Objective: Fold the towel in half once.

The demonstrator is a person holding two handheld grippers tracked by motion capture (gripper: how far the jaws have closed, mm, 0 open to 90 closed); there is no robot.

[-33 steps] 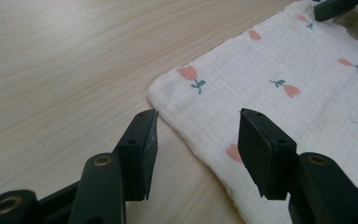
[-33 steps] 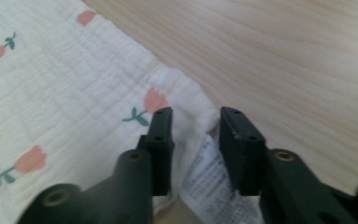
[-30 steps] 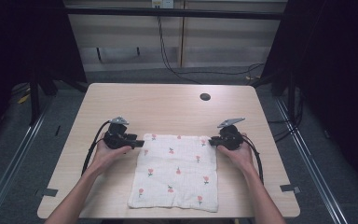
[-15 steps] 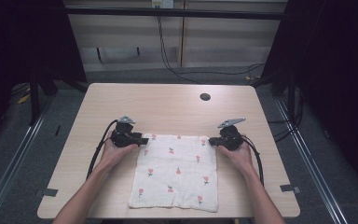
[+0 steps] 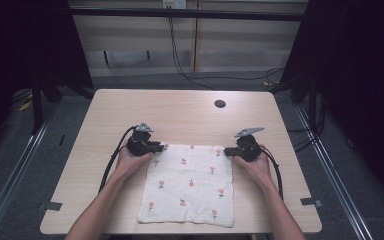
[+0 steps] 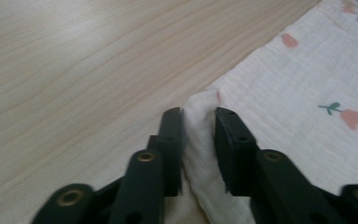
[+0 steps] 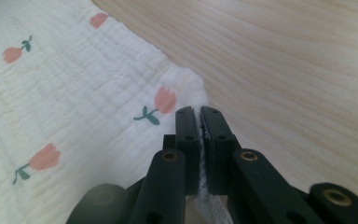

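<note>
- Beyond the tulip-print cloth [image 5: 190, 182], the wooden table [image 5: 180, 112] lay bare.
- A small dark grommet hole [image 5: 220, 103] sat beyond the cloth's far right corner, flush, blocking nothing.

A white cloth [image 5: 190, 182] with pink tulips lies flat on the table's near half.

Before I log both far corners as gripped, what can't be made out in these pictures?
- High view: pad contact of the left gripper and right gripper is too small to tell.
- Left gripper view: the cloth fold between its jaws runs off the bottom edge.
- Right gripper view: the jaws cover the pinched edge.
- High view: the small dark spot on the table is too small to identify.
</note>
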